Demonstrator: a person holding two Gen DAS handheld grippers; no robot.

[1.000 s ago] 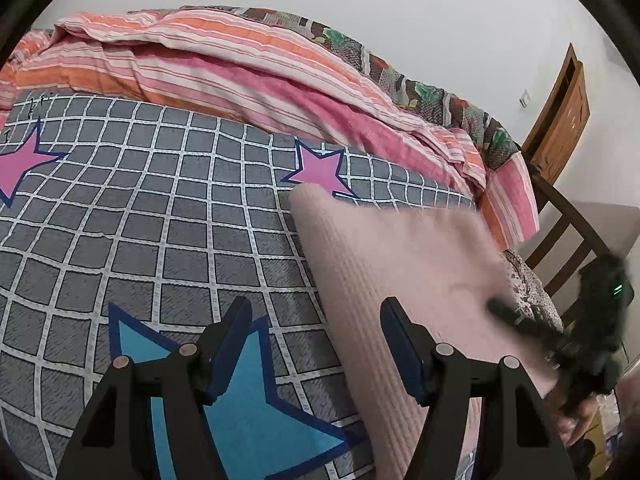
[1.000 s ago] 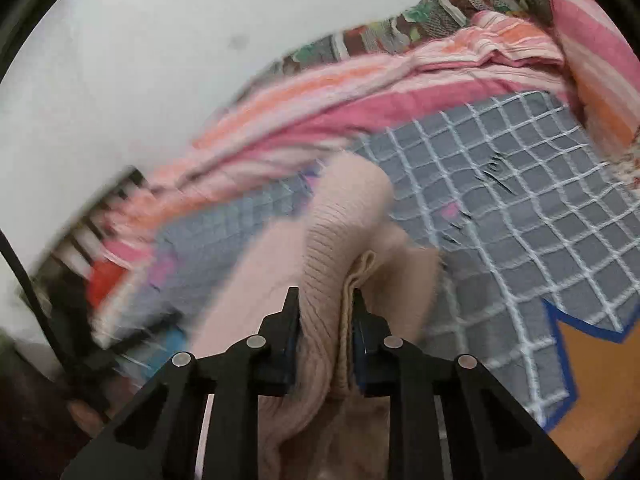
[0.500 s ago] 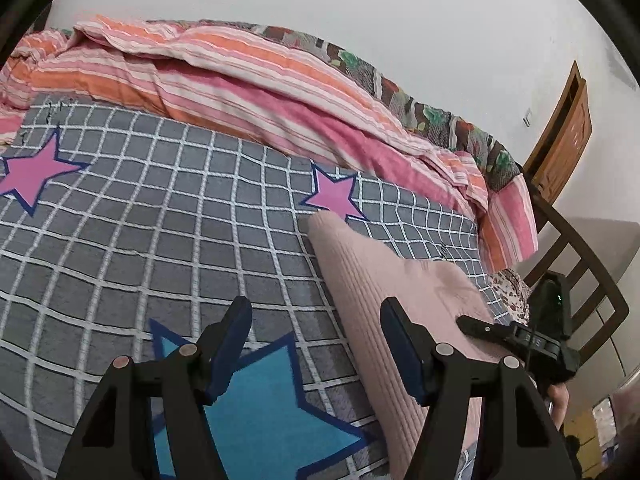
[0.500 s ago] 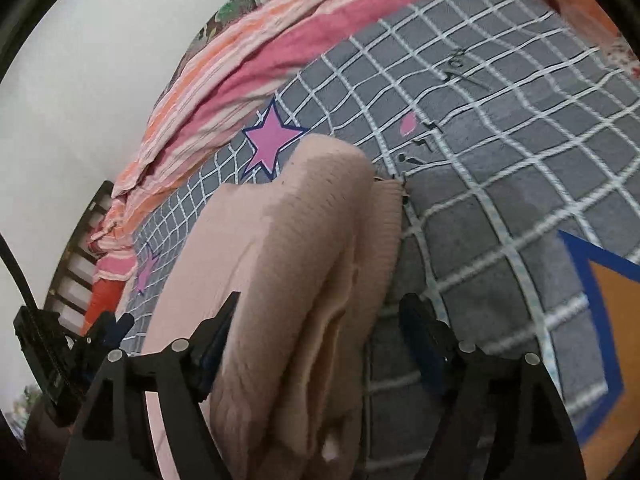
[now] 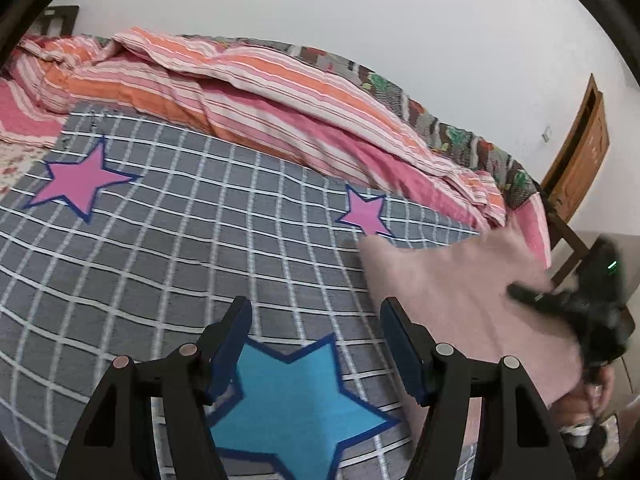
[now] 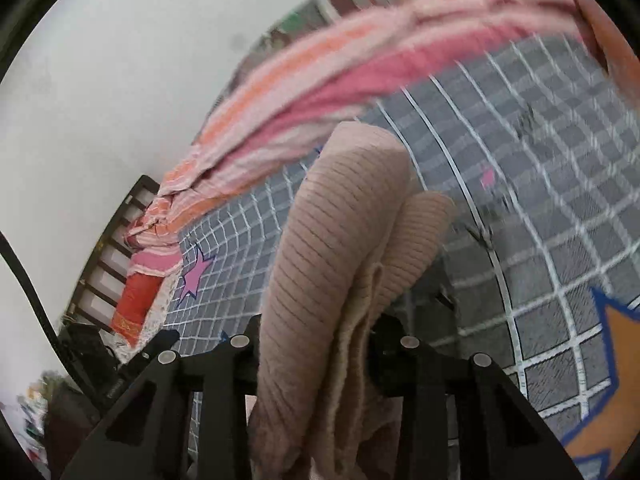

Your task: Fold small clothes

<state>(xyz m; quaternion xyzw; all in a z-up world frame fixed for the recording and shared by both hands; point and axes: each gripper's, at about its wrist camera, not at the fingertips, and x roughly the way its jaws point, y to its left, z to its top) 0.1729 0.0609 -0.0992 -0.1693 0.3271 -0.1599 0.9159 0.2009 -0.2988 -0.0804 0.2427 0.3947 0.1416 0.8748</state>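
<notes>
Both wrist views look down, close, sharing the bedspread [image 5: 168, 240]

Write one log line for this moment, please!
right gripper: jaws closing on pink knit garment | left gripper: open, empty | surface: checked star blanket
</notes>
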